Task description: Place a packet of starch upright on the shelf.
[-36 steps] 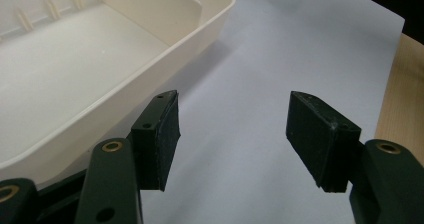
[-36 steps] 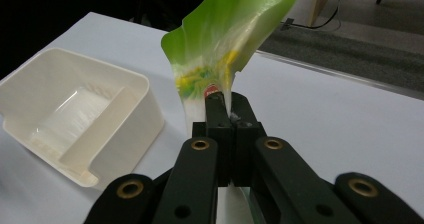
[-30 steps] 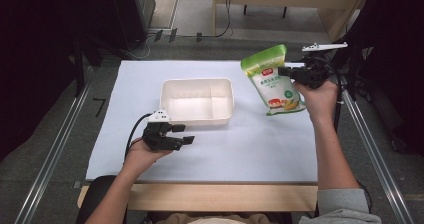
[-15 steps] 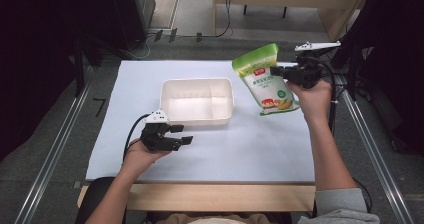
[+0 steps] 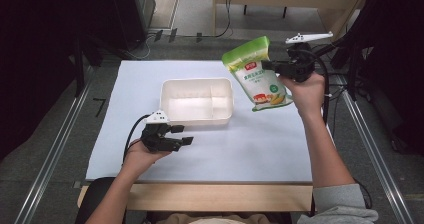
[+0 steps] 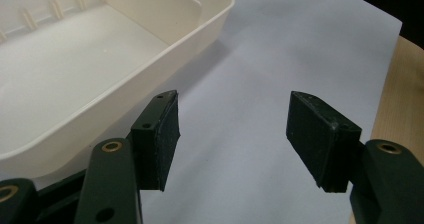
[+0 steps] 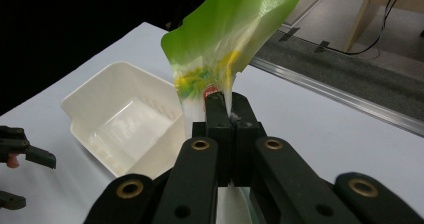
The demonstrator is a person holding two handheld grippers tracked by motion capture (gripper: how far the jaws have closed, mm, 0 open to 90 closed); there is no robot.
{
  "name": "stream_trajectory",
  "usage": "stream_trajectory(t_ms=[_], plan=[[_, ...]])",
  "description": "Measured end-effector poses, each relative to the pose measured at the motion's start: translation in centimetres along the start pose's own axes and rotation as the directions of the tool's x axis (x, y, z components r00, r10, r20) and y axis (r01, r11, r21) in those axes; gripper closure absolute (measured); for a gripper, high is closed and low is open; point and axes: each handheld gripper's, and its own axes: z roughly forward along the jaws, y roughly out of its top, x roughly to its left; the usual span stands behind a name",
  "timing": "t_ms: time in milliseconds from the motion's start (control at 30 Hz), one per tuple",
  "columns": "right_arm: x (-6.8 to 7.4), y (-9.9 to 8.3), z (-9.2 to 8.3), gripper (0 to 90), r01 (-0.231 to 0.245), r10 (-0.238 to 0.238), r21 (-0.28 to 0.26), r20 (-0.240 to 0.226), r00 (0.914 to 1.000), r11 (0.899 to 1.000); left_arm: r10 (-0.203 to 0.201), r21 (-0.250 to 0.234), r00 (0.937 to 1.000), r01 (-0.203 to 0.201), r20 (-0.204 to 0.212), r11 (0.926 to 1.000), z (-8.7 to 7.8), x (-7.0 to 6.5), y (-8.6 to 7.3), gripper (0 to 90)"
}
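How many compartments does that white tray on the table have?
2. The white tray is split by a divider into a large compartment on its left and a narrower compartment on its right, nearest the green bag. Both look empty.

Small print on the green snack bag point(image 5: 257, 74) too blurred to read.

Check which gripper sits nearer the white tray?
Left. The left gripper rests just before the tray; the right gripper holds a green bag off its right side.

Black two-jaw gripper point(image 5: 186, 135) bodies, brass rivets, black cables, grey sleeve point(image 5: 345, 209)
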Motion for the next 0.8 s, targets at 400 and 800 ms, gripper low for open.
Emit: stream_trajectory(t_ms=[400,800], plan=[[1.4,2.9,-0.7,90.0,0.041,-0.041,-0.009,-0.001,0.9992,0.999,-0.003,-0.015,0.9999,0.003,0.01,0.9999,0.0,0.0,0.1,38.7],[2.9,5.0,-0.3,90.0,0.054,-0.055,-0.008,-0.023,0.9982,0.998,-0.002,-0.012,0.9999,0.002,0.017,0.9999,0.2,0.0,0.3,38.7]])
